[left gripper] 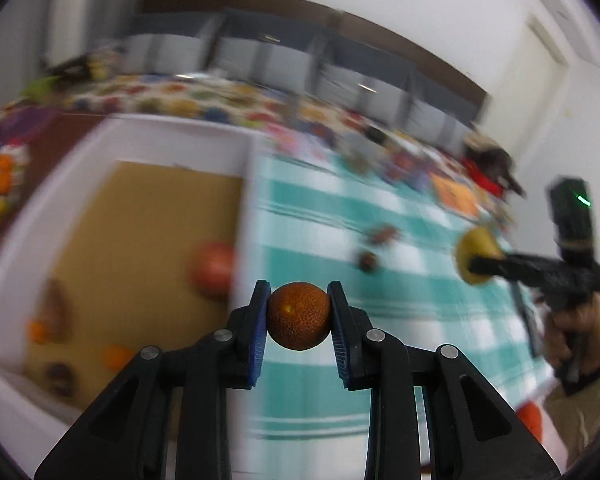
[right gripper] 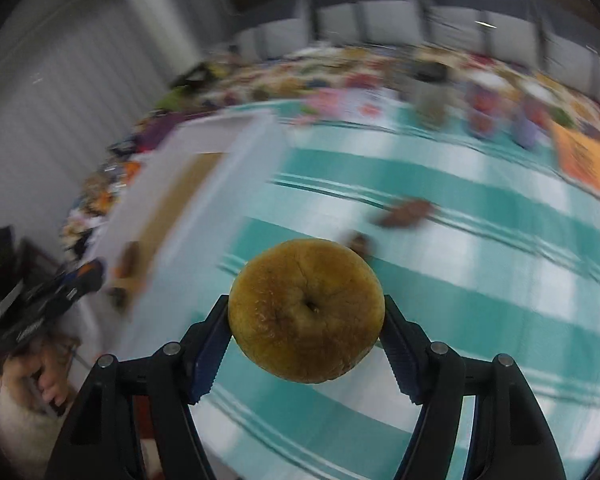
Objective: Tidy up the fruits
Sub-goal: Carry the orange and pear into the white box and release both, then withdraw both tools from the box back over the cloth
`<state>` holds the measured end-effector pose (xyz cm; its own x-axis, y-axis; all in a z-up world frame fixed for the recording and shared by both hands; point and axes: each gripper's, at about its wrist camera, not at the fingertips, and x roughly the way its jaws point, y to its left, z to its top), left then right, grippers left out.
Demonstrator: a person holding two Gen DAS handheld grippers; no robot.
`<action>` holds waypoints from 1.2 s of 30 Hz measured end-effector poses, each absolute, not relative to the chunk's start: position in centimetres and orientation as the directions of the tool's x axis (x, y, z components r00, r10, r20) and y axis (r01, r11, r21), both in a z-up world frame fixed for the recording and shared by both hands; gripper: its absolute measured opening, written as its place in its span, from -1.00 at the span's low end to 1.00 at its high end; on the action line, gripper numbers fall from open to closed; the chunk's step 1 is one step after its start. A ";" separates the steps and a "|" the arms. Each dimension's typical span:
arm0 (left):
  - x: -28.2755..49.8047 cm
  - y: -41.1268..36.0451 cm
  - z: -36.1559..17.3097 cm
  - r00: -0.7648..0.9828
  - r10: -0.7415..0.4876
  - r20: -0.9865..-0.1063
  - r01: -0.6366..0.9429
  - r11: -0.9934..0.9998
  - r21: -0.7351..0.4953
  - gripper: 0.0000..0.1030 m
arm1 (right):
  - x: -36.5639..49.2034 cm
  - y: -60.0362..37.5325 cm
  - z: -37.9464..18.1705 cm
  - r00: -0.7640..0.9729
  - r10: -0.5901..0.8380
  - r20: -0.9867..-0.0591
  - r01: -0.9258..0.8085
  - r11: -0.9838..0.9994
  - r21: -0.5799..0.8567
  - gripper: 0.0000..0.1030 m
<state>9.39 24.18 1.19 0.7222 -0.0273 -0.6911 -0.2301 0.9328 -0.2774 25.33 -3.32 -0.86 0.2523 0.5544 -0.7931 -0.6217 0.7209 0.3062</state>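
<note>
Above the teal-and-white checked tablecloth (left gripper: 380, 220), the left gripper (left gripper: 299, 316) is clamping a small round orange fruit (left gripper: 299, 315) while the right gripper (right gripper: 306, 318) is squeezing a wrinkled yellow-brown apple (right gripper: 306, 316).

Open checked cloth (left gripper: 320, 216) btwn both grippers, only two small dark fruits (left gripper: 367, 261) mid-cloth, white box wall (left gripper: 247, 184) edging left side, far table edge crowded w/ clutter (right gripper: 480, 108)

Left gripper (left gripper: 299, 316) clamped on small orange (left gripper: 299, 316), above checked cloth (left gripper: 324, 216) beside white tray's (left gripper: 148, 136) right edge.
</note>
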 end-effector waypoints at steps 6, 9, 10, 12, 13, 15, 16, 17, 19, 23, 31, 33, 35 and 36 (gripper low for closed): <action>9.5 34.1 -3.6 0.595 0.103 -0.797 -0.442 0.870 -0.217 -0.45 | 21.8 11.4 -0.7 0.107 0.615 -0.782 -0.765 0.553 0.330 0.37; 10.9 36.0 -6.5 0.515 0.092 -0.852 -0.472 0.860 -0.193 -0.44 | 20.2 17.5 -2.6 0.021 0.591 -0.806 -0.810 0.483 0.333 0.37; 11.3 36.2 -7.4 0.495 0.087 -0.865 -0.478 0.858 -0.187 -0.44 | 19.7 19.2 -3.5 -0.004 0.571 -0.821 -0.821 0.467 0.329 0.37; 12.2 37.0 -9.1 0.442 0.078 -0.894 -0.499 0.849 -0.173 -0.44 | 18.5 22.9 -5.8 -0.032 0.494 -0.869 -0.853 0.439 0.281 0.37; 12.4 37.3 -9.6 0.426 0.073 -0.902 -0.512 0.842 -0.173 -0.44 | 18.3 24.1 -6.9 -0.028 0.458 -0.889 -0.866 0.433 0.250 0.37; 12.4 37.9 -10.2 0.401 0.072 -0.913 -0.539 0.825 -0.171 -0.42 | 17.2 26.5 -9.0 0.010 0.379 -0.925 -0.895 0.416 0.160 0.37; 12.2 38.3 -10.4 0.391 0.074 -0.917 -0.548 0.819 -0.168 -0.41 | 16.9 27.3 -9.6 0.024 0.357 -0.934 -0.902 0.410 0.133 0.37; 12.0 38.3 -10.4 0.385 0.076 -0.920 -0.556 0.815 -0.166 -0.41 | 16.9 27.5 -10.1 0.033 0.345 -0.938 -0.906 0.406 0.118 0.37; 11.6 38.3 -10.4 0.385 0.088 -0.919 -0.562 0.812 -0.157 -0.24 | 16.4 28.3 -10.9 0.068 0.317 -0.946 -0.913 0.403 0.070 0.37; 10.1 38.2 -9.3 0.416 0.151 -0.896 -0.579 0.804 -0.133 0.42 | 15.7 27.8 -11.1 0.119 0.341 -0.933 -0.912 0.409 0.033 0.41; 6.2 33.7 -2.5 0.608 0.283 -0.742 -0.564 0.811 -0.153 0.63 | 16.9 20.0 -4.6 0.228 0.508 -0.830 -0.859 0.507 0.074 0.94; 6.2 31.3 -1.4 0.656 0.261 -0.708 -0.521 0.835 -0.175 0.64 | 17.2 15.3 -3.6 0.282 0.538 -0.794 -0.825 0.558 0.084 0.98; 6.7 28.4 -0.6 0.700 0.223 -0.678 -0.463 0.865 -0.193 0.68 | 17.4 11.7 -3.5 0.342 0.531 -0.775 -0.791 0.609 0.068 0.99; 7.0 26.5 -0.2 0.721 0.198 -0.664 -0.426 0.882 -0.200 0.69 | 17.7 9.1 -4.0 0.380 0.517 -0.767 -0.763 0.644 0.056 0.99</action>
<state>7.01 26.53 -0.23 0.7209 0.1978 -0.6643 -0.4260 0.8824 -0.1996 17.68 9.13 -4.01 0.3805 0.5172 -0.7667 -0.7630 0.6440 0.0558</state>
